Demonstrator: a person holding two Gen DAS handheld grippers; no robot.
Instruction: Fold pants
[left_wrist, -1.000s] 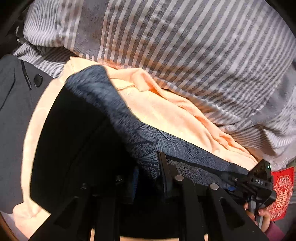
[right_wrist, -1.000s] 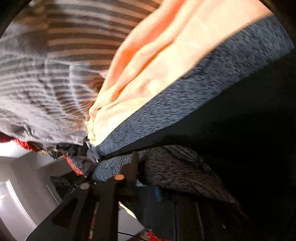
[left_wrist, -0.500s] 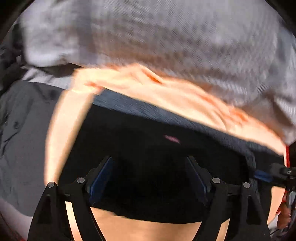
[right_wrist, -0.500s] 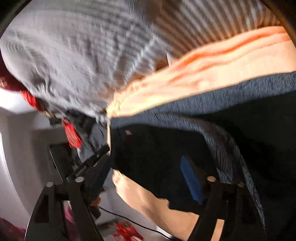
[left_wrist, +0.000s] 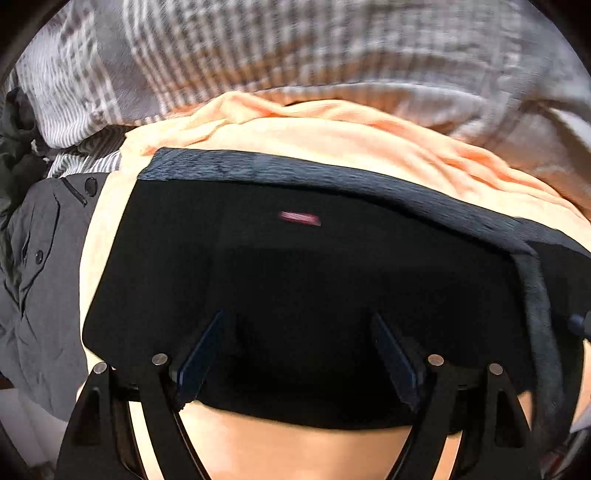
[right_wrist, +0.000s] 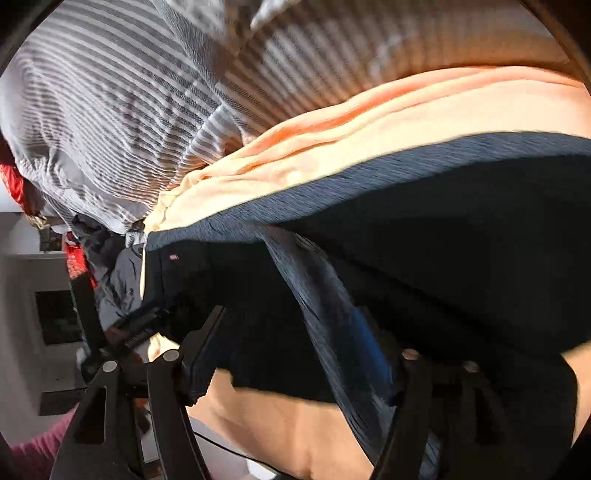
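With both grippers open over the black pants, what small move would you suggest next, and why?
Probably lower the left gripper and close it on the near edge of the black pants. Both it and the right gripper are open, holding nothing, and the pants lie flat on the orange cloth, only partly folded.

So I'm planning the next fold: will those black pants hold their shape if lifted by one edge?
Probably not. The black pants lie flat and follow the orange cloth beneath, so they look limp. The heathered waistband curls into a loose strip, likely to droop. Both grippers, left and right, are open.
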